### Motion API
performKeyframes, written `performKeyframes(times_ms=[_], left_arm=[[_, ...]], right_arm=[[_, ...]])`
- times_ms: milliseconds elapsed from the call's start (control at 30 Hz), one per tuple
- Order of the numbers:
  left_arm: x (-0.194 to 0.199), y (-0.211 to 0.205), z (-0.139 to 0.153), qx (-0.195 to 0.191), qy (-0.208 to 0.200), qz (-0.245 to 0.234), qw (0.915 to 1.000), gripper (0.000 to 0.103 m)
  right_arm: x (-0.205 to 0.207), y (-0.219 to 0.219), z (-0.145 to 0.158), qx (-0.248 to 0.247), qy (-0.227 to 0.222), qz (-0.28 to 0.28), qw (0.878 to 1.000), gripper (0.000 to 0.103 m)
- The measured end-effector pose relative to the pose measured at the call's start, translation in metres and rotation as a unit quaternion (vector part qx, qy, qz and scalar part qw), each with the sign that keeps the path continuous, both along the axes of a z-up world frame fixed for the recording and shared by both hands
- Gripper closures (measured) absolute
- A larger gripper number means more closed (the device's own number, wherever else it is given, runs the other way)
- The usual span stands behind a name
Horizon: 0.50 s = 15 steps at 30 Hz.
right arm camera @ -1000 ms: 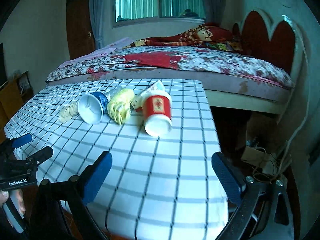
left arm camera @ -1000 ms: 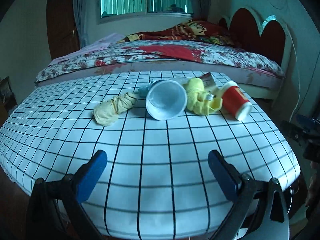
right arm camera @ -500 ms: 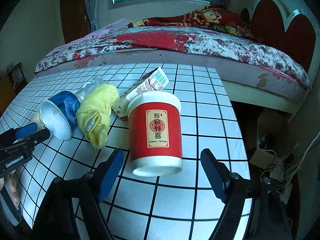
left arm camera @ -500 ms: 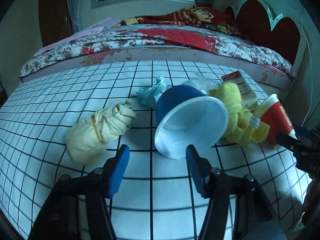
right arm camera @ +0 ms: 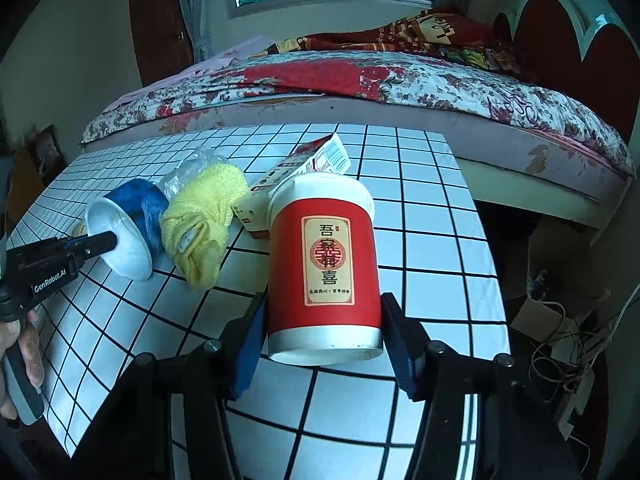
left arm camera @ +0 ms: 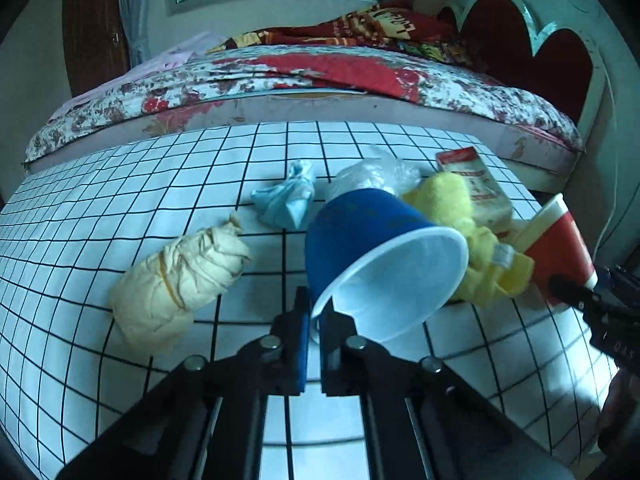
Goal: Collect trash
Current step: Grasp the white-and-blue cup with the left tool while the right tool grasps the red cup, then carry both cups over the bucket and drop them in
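Trash lies on a white gridded table (left arm camera: 120, 184). My left gripper (left arm camera: 314, 328) is shut on the rim of a blue paper cup (left arm camera: 360, 224) lying on its side; it also shows in the right wrist view (right arm camera: 132, 224). My right gripper (right arm camera: 324, 340) is shut on a red paper cup (right arm camera: 324, 264) lying on its side, one pad on each flank; it also shows in the left wrist view (left arm camera: 560, 240). A yellow cloth (right arm camera: 204, 216), a flattened carton (right arm camera: 308, 160), a clear plastic wrapper (left arm camera: 372, 172), a light blue wad (left arm camera: 288, 200) and a beige paper wad (left arm camera: 180, 276) lie between and around the cups.
A bed (left arm camera: 320, 76) with a floral cover stands just behind the table, with a red headboard (right arm camera: 580, 20) at the right. Cables and a box (right arm camera: 552, 320) lie on the floor past the table's right edge. A dark door (left arm camera: 92, 28) is at the back left.
Both grippers moved forward and closed. The left one shut on the blue cup's rim. The right one shut around the red cup.
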State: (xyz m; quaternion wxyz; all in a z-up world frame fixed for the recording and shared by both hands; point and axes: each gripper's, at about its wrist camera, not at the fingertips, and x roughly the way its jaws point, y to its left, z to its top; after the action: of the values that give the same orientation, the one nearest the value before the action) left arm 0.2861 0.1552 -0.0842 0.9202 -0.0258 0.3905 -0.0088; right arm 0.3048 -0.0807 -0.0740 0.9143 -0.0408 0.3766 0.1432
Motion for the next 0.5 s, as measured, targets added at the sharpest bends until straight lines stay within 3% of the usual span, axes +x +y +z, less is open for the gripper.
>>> performKeyframes(times_ms=[500], left_arm=[[-0.089, -0.023, 0.036, -0.039, -0.066, -0.034, 0.9964, 0.099]], right_arm=[[-0.094, -0.056, 0.043, 0.02, -0.061, -0.017, 0.998, 0.046]])
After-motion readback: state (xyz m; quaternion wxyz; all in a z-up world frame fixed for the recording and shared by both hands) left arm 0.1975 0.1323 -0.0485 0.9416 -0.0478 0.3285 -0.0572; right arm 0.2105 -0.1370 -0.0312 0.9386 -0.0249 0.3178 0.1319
